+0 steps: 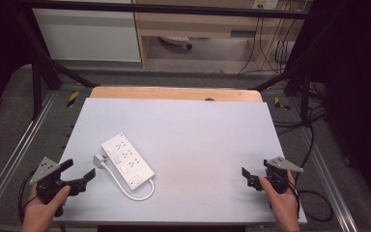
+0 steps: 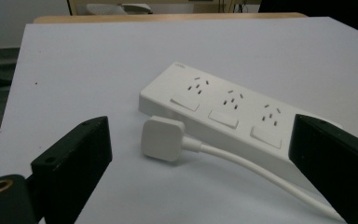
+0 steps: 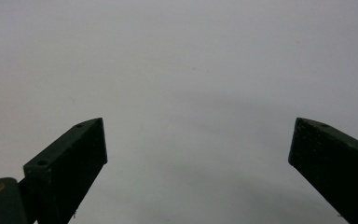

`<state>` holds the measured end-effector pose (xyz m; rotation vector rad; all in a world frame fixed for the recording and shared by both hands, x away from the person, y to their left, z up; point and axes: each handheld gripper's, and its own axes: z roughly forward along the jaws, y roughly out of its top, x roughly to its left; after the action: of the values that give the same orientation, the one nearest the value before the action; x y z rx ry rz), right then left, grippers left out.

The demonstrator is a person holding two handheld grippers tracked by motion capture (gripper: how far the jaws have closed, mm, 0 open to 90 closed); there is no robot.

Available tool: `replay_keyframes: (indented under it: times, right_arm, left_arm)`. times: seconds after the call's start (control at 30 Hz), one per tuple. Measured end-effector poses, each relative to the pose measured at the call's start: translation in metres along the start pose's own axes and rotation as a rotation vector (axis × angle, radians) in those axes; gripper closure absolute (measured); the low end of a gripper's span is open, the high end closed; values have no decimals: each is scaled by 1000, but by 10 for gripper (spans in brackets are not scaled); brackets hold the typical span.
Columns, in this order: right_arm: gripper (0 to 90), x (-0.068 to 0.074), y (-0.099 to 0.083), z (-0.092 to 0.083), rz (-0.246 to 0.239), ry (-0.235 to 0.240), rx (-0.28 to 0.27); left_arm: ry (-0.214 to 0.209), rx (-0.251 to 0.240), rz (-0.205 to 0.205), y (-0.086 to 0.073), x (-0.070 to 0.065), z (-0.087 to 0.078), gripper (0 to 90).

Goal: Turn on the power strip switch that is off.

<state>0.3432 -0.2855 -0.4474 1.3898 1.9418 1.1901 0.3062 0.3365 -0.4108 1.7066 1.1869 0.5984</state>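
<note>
Plug (image 2: pixel 162 138) lies flat on the worktop (image 1: pixel 198 130) beside the power strip (image 1: pixel 127 160), just ahead of the wide-open, empty left claw (image 1: pixel 79 175) (right claw (image 1: pixel 249 177), also wide, is well apart).

Two black fingers (image 3: pixel 70 163) of the right gripper (image 3: pixel 198 158) rise from the bottom corners, one at the left and one at the right, standing wide apart with nothing between them. The left one shows two small screw holes in its end face and a brass-ringed hole at its base. Behind and between them lies the plain pale grey desk (image 3: pixel 191 70), bare, with a few tiny dark specks
</note>
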Motion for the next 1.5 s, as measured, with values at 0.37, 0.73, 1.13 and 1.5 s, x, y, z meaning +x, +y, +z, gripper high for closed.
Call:
replay_keyframes:
  times: [0.37, 0.73, 1.13, 1.5]
  right_arm:
    - [41, 5, 10, -2, -28, 33, 45]
    - [34, 10, 15, -2, -48, 49, 44]
    - [32, 16, 15, 0, -72, 55, 53]
    - [31, 14, 14, 0, -70, 54, 52]
  left_arm:
    - [-11, -7, -9, 1, 0, 0, 66]
    - [-29, -19, -6, 6, -2, -5, 69]
    - [-39, -89, -13, 17, -8, -11, 70]
    - [-58, -124, 8, 20, -13, -12, 69]
